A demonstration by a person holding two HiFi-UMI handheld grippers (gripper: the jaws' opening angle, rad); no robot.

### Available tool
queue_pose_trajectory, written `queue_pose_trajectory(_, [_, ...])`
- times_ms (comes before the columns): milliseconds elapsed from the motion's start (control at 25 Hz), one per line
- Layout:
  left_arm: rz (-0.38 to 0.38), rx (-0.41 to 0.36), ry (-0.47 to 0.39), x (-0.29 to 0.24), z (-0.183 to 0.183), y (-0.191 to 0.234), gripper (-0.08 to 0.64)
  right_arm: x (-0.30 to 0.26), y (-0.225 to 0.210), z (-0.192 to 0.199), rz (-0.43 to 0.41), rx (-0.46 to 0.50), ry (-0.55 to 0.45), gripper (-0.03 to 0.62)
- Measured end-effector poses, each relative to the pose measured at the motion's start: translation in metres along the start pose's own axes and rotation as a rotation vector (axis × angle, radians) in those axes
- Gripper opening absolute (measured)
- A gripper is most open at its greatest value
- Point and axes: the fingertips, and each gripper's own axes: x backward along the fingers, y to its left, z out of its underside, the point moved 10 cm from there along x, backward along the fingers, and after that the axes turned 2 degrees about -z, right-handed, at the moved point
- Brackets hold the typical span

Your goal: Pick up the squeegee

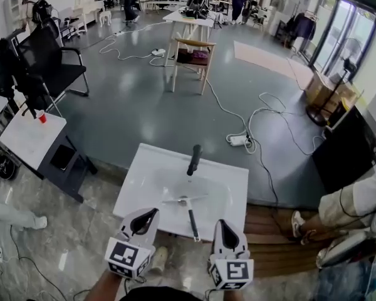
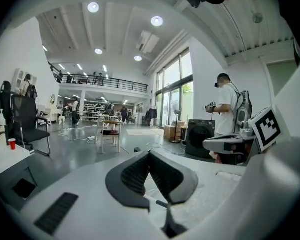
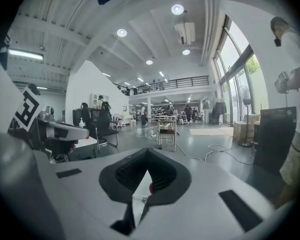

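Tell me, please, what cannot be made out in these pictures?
- Squeegee, head view: too small to show its blade edge clearly against the white table.
- Dark handled tool, head view: too small to identify.
- Red spot, right gripper view: mostly hidden behind the closed jaws, so it cannot be identified.

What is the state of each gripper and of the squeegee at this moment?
Left gripper: fingers shut, empty.
Right gripper: fingers shut, empty.
Squeegee: lying flat on the white table, not held.
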Motion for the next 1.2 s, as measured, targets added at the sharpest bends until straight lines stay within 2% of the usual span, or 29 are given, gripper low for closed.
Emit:
queue_pose_trajectory(480, [0.071, 0.032, 0.079, -0.058, 0.02, 0.07, 0.002, -0.086, 0.021, 0.016, 0.024, -0.001, 0.076, 0.0])
queue_pose_trajectory(920, [0.14, 0.066, 0.202, -0.124, 0.065, 0.099, 0.002, -0.146, 0.006, 0.06, 0.052, -0.04, 0.186, -0.002])
queue_pose_trajectory(1200, [0.155, 0.093, 0.286, -0.161, 0.107, 0.112, 0.002, -0.175, -0.007, 0.103, 0.069, -0.095, 0.284, -0.001])
